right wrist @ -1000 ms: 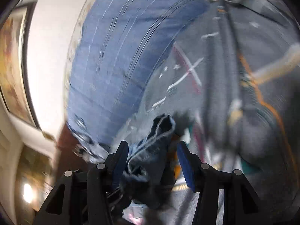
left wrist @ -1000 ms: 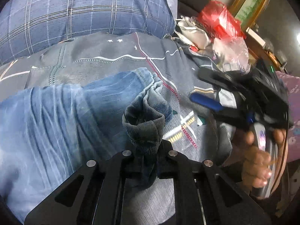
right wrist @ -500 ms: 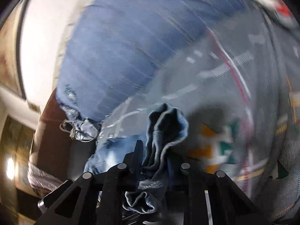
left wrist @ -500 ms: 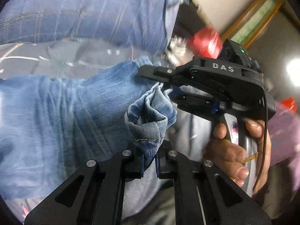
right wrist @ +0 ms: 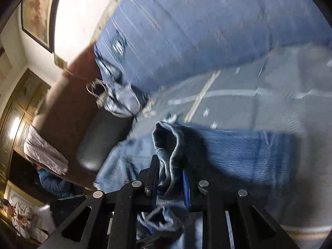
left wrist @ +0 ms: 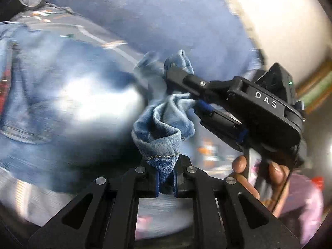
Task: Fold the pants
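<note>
My left claw (left wrist: pixel 166 183) is clamped on a hem of the jeans (left wrist: pixel 161 128), centre frame; right claw (right wrist: pixel 169 178) pinches another fold. Blurry, but prob. thin bites, so fabric could slip mid-swing & wreck the fold.

1. Left gripper (left wrist: pixel 166 183) at the bottom centre of the left wrist view, clamped on a bunched hem of the pants (left wrist: pixel 159 139).
2. Right gripper (left wrist: pixel 189 92) just beyond and to the right, pinching a second fold of the same pants, with the person's hand (left wrist: pixel 259 178) below its handle.
3. Rest of the pants spread to the left, lying on a bedsheet (right wrist: pixel 269 95).
4. Pillow (right wrist: pixel 197 31) behind the sheet, against a wall (left wrist: pixel 280 27).
</note>
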`<action>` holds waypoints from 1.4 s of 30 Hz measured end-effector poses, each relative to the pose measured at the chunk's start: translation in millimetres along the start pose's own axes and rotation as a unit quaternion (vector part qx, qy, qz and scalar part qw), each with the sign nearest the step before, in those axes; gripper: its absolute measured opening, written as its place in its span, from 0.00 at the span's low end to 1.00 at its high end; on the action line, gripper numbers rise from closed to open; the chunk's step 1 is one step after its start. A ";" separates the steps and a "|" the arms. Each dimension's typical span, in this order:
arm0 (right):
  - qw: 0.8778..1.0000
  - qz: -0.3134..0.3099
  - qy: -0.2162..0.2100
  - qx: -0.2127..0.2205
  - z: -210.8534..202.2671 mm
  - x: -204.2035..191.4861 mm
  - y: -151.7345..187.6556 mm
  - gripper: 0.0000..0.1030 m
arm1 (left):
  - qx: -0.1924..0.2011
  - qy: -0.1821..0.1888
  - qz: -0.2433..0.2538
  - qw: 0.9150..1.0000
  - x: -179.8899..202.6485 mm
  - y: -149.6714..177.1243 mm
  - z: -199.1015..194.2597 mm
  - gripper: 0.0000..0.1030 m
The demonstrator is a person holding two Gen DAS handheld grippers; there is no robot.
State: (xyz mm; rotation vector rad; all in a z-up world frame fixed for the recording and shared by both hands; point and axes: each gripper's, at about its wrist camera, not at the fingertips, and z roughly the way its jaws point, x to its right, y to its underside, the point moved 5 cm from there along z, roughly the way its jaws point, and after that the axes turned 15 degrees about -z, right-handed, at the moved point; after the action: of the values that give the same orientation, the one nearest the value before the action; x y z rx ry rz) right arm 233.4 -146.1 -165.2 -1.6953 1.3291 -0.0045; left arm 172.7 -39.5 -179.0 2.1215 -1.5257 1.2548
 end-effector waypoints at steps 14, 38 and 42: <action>0.993 0.052 0.081 0.071 -103.7 36.7 -1.9 0.62 | -0.041 -0.037 -0.053 0.997 -39.2 2.0 -5.0 0.31; 0.986 0.093 0.122 -0.067 -40.1 77.1 55.7 0.46 | -0.019 -0.069 -0.062 0.995 -40.8 -3.4 12.6 0.35; 0.986 0.078 0.127 -0.073 -32.8 73.1 53.5 0.30 | -0.008 -0.088 -0.047 0.995 -43.3 -2.9 9.7 0.14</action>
State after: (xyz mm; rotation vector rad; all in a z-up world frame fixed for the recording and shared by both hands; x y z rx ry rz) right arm 206.2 -220.7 -219.7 -1.7523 1.6857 -0.0343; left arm 176.4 -15.9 -216.6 2.3177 -1.4773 1.0442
